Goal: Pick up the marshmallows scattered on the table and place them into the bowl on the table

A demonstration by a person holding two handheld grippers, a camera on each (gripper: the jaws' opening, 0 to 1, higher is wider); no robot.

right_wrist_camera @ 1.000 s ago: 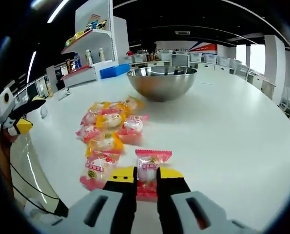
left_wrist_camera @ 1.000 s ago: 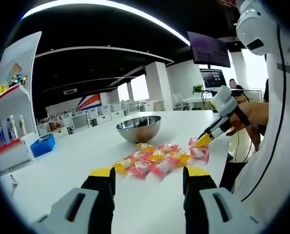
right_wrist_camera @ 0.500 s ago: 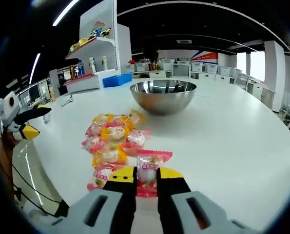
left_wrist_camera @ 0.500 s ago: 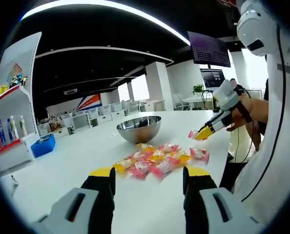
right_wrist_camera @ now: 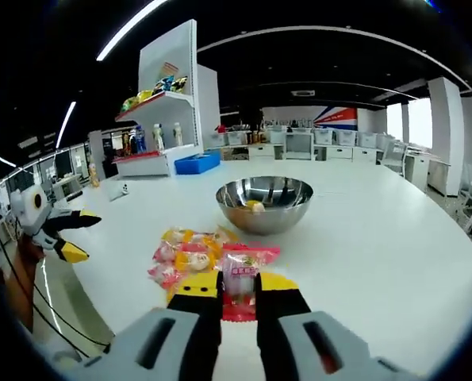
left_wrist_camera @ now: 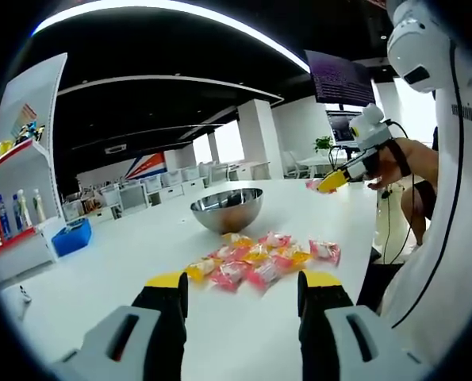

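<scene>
Our right gripper (right_wrist_camera: 238,295) has its yellow-tipped jaws squeezed tight on one pink marshmallow packet (right_wrist_camera: 241,279), and we hold it up above the white table (right_wrist_camera: 394,262). In the left gripper view we see that same gripper up in the air on the right side, with a hand (left_wrist_camera: 404,165) around it.

Our left gripper (left_wrist_camera: 243,292) has its jaws wide apart with nothing between them (it hangs over bare table).

The pile of marshmallows (left_wrist_camera: 255,259) lies just past the left gripper's tips, pink and yellow packets all bunched up and touching. In the right gripper view the pile sits between the held packet and the bowl (right_wrist_camera: 264,204). The shiny metal bowl stands near the pile, and something small and yellow lies inside it.

There is lots of open table to the right of the bowl and all around the pile. The table edge curves round on the left.

Far back stand a shelf (right_wrist_camera: 163,127) with bottles, a blue bin (right_wrist_camera: 197,163), and rows of desks under a dark ceiling.
</scene>
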